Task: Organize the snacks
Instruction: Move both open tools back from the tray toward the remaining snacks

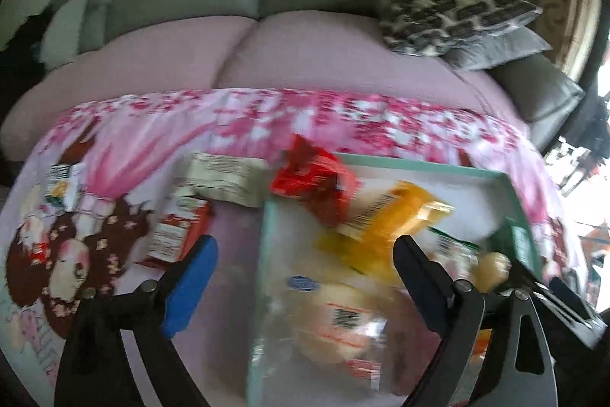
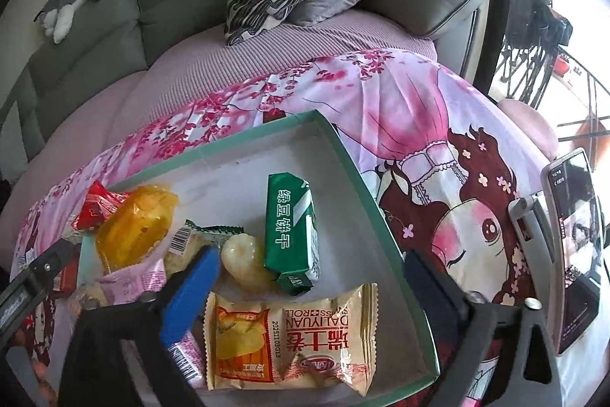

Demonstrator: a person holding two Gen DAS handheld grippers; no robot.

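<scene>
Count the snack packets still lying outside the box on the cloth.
3 in the left wrist view, all left of the box: a red carton, a pale packet behind it, and a small carton far left. The claws may hide others.

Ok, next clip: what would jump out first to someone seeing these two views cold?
The shallow green-rimmed cardboard tray heaped with wrapped snacks, with an orange-and-cream Swiss roll packet at its near end and a green biscuit pack upright-printed behind it. Under it lies a loud pink cartoon-print cloth, with a red-and-white snack box and others left outside the tray.
</scene>
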